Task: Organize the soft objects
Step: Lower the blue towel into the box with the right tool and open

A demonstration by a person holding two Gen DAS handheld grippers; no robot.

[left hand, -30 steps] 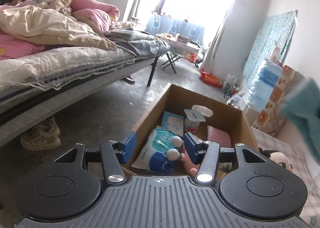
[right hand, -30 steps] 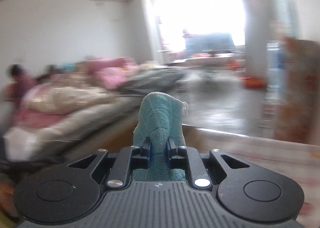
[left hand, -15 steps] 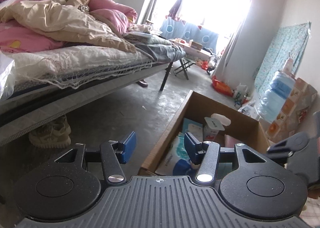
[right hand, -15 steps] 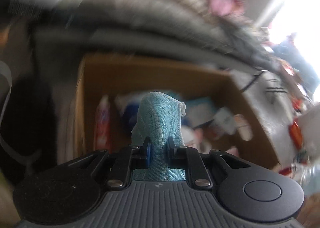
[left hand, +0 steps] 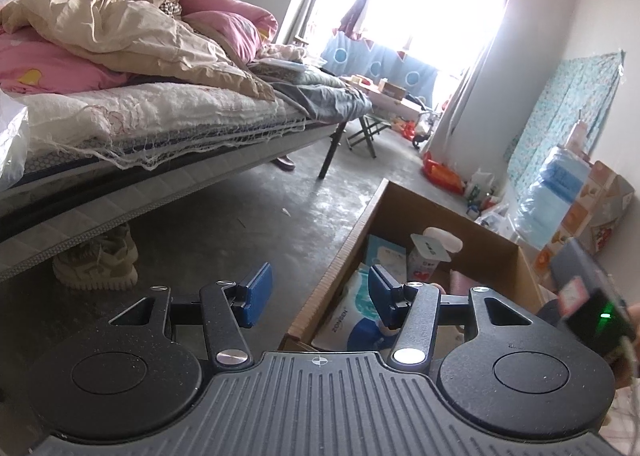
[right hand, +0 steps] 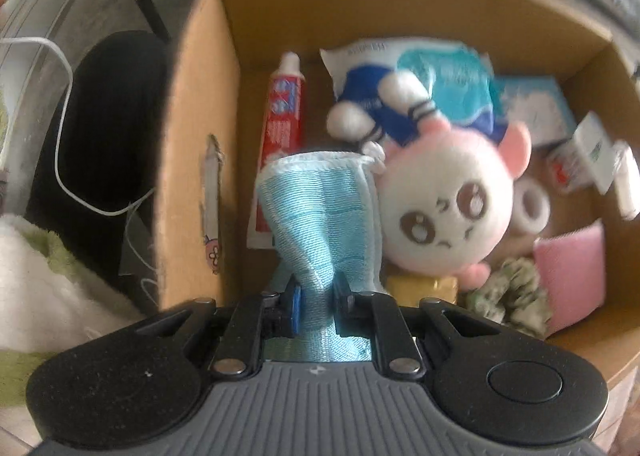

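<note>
Blue cloth (right hand: 320,216): soft, light, limp; best taken at its bunched fold. Right gripper (right hand: 318,302) jaws nearly closed, pinching it, lower centre, above cardboard box (right hand: 200,96). Left gripper (left hand: 314,292) jaws half open, empty.

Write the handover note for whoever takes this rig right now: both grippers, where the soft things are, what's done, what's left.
Right gripper: shut on the light blue woven cloth, pointing down over the open brown cardboard box.
Left gripper: open, empty, aimed at the box's near edge and the floor.
In the box: white and pink round-faced plush toy, pink sponge, greenish fabric scrunchie, red toothpaste tube, blue and white soft packs.
Done: plush, sponge and scrunchie are in.
Left: release the cloth into the box, probably beside the plush.
</note>
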